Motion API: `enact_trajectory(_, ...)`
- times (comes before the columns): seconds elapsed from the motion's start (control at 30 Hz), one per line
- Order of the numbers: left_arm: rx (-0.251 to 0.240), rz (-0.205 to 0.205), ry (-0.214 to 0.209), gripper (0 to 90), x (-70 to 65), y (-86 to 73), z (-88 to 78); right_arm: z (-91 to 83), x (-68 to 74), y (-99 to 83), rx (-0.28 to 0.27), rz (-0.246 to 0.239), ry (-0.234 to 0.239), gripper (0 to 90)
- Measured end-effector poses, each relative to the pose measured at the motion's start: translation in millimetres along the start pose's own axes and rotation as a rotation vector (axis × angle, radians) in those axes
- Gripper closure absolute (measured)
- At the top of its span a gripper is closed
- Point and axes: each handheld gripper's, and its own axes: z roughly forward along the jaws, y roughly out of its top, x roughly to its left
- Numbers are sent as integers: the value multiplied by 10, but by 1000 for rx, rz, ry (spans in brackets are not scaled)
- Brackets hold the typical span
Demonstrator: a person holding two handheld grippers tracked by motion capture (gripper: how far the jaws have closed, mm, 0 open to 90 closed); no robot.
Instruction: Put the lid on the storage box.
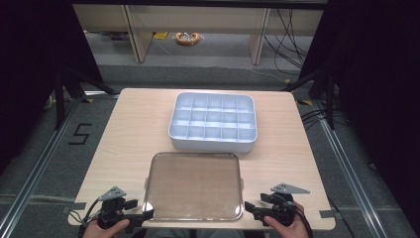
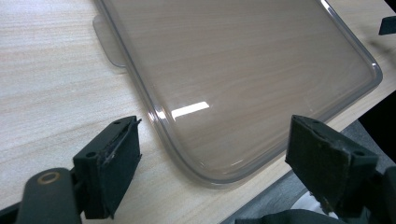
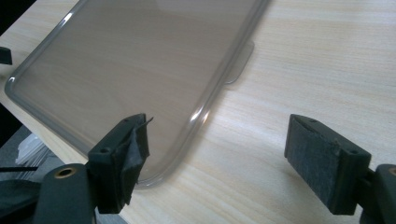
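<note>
Lid: we see the clear smoky plastic lid [image 1: 193, 186] flat beside the grey compartmented plastic organiser box [image 1: 213, 122], likely awaiting fitting.
Grippers: our left gripper [image 1: 147, 214] and right gripper [image 1: 250, 207] flank its near corners, jaws wide, empty.

Black handheld grippers, grey triangular top plates, padded black fingers [image 2: 112, 163], trailing cables.

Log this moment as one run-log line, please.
left tongs: open, at clear lid's near-left corner | right tongs: open, at near-right corner | lid: flat on table, ungripped | divided tray: uncovered behind lid
</note>
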Motion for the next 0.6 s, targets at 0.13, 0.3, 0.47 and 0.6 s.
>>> enact_trajectory(0.13,-11,-15,1,170,-5,2,12,25,-8,-5,7,21,4,246)
enact_trajectory(0.3,-1,-11,-3,171,13,4,22,47,-2,1,11,21,40,274)
enact_trajectory(0.47,-12,-20,-5,170,13,10,26,74,12,18,8,21,66,262)
enact_trajectory(0.6,-10,-16,-7,171,8,16,34,102,60,22,2,57,61,224)
